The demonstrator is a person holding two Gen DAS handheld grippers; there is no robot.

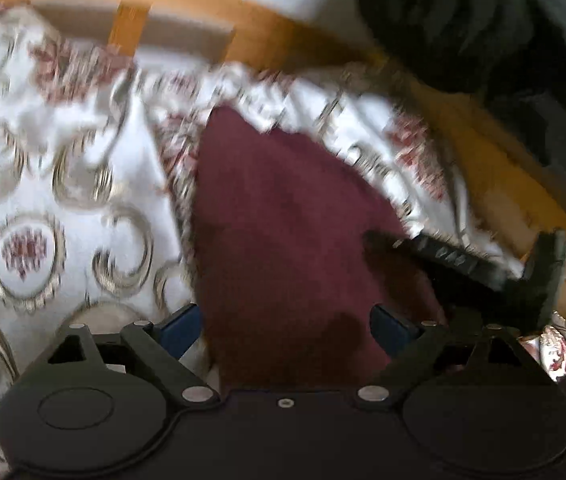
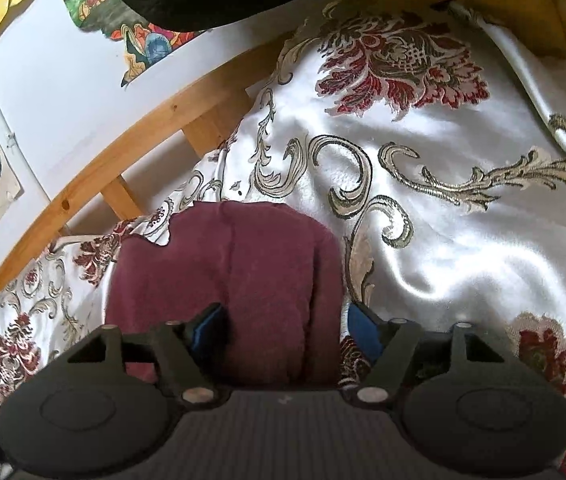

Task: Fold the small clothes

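The maroon cloth (image 2: 235,280) lies on the patterned satin bedspread (image 2: 443,216), close to the wooden bed rail (image 2: 131,152) on its far side; in the right wrist view it shows lengthwise ridges and a rounded far edge, so I judge it already doubled over at least once, though how many layers there are I cannot tell; a flap of the bedspread overlaps its far left corner.

My right gripper (image 2: 283,336) is spread wide, its blue pads (image 2: 209,326) standing on either side of the cloth's near end, not pinching it; whether the pads touch the fabric I cannot tell.

My left gripper (image 1: 287,330) is likewise spread, blue pads (image 1: 181,328) apart over the near end of the same maroon cloth (image 1: 283,216), which here narrows toward the far side; this view is blurred, so the folds are unreadable. The other tool's black finger (image 1: 443,258) shows at the cloth's right edge.

As I judge it, the fold is partly made but not finished: neither tool grips anything, the bundle looks loose and uneven, and at least a final fold and a squaring-up remain; no other garments are in view.
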